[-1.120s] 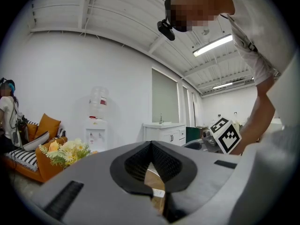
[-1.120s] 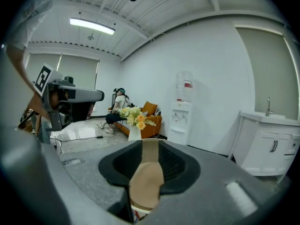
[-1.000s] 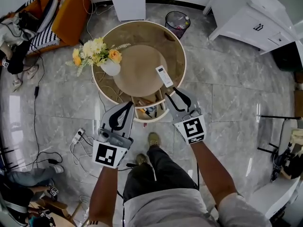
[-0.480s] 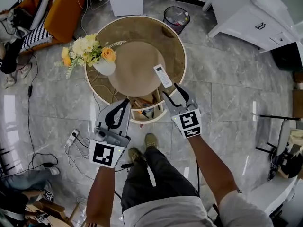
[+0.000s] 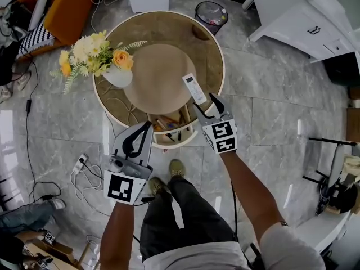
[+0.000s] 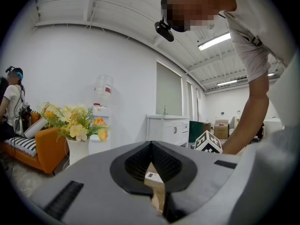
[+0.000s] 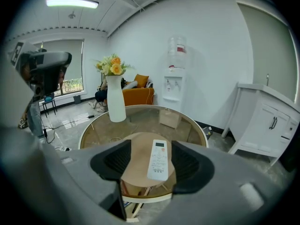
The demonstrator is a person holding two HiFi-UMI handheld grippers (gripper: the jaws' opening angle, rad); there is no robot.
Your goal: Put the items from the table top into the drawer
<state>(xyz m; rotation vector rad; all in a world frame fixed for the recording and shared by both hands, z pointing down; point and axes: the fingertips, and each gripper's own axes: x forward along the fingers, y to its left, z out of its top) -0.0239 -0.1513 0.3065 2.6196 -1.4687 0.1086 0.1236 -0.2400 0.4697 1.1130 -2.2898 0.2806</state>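
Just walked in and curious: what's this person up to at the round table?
A person holds a gripper in each hand at a round table. The right gripper, whose jaws have just been opening, aims at the white remote on top, not gripping it yet. The left gripper hangs shut and empty by the open drawer.

A slim white remote [image 5: 194,88] [image 7: 158,160], with a small display at its far end and rows of buttons below, is lying flat and face up near the near right edge of the round glass table top [image 5: 169,30], its long side slanting from far left to near right and its body partly lying over the tan disc under the glass. The shallow, pale-fronted drawer [image 5: 175,143] [image 7: 151,199] is standing pulled out from under the near edge of the table top and is holding a jumble of thin sticks [image 5: 179,118], too small to tell apart.
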